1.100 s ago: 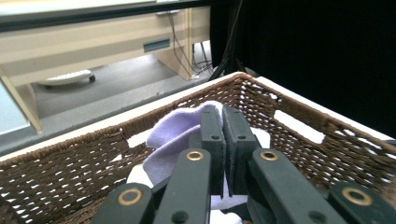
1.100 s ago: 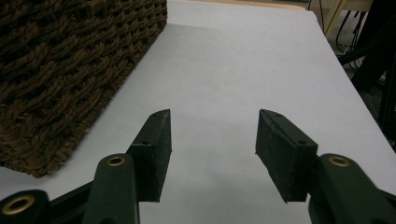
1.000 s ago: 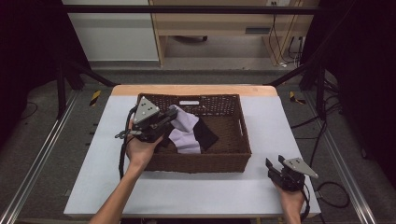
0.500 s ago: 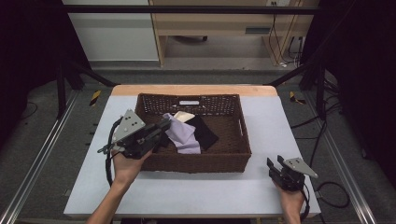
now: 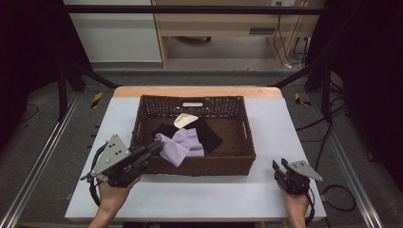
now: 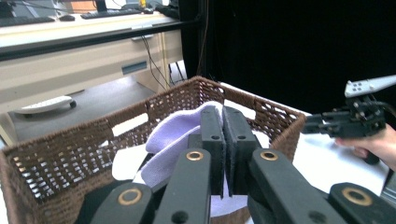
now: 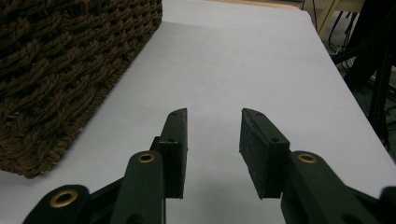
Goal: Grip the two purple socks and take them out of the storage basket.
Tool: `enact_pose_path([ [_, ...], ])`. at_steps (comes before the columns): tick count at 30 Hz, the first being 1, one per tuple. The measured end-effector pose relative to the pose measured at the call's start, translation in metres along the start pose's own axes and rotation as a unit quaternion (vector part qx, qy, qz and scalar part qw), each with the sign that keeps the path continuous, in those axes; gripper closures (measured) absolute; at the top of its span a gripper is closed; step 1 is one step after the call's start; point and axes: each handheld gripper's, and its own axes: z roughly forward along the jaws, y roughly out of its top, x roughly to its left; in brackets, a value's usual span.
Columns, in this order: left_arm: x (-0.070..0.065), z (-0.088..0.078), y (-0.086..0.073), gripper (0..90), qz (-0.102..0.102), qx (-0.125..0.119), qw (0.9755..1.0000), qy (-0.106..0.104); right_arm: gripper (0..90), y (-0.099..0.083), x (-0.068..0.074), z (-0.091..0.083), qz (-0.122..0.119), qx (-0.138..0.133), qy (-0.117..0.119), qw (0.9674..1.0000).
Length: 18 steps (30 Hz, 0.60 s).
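Two grippers, one busy: left gripper (image 5: pixel 154 146) sits at the basket's (image 5: pixel 237 164) near-left corner, jaws pressed together on a fold of the lilac cloth (image 5: pixel 183 146), which drapes from the basket interior up over the front rim. In the left gripper view the pads (image 6: pixel 212 135) pinch the cloth (image 6: pixel 173 137) right at its upper edge, w/ the wicker wall (image 6: pixel 60 158) just behind and below. Grip at an edge, not the middle, prob. so the cloth hangs free and clears the rim when lifted out. Gripper is tilted, pointing in toward the basket from outside, so the hand stays off the wicker

Black cloth (image 5: pixel 209 135) and a cream piece (image 5: pixel 184 119) lie flat on the basket floor, the lilac one partly over the black. Neither is gripped

Right gripper (image 5: pixel 285 170) rests near the table's (image 5: pixel 280 118) front-right corner, well apart from the basket, jaws spread, nothing between them; the right gripper view has bare table (image 7: pixel 243 70) ahead and the basket wall (image 7: pixel 60 70) off to one side. Likely parked there to stay out of the way, ready to take or smooth the cloth once it lands on the table

Judged step: pulling lilac cloth out of basket, approx. midway, as part is inside yet
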Motion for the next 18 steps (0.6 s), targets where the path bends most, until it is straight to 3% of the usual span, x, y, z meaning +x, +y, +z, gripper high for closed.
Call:
enact_pose_path([
  [8,-0.014,-0.008,-0.015,86.9,0.006,0.016,0.9997,-0.016,69.5,0.0,0.001,0.0,-0.001,0.001,-0.004,1.0],
  [18,-0.022,-0.005,-0.046,86.9,0.0,0.065,0.9975,-0.029,69.8,0.0,0.0,0.0,-0.001,-0.001,-0.009,1.0],
])
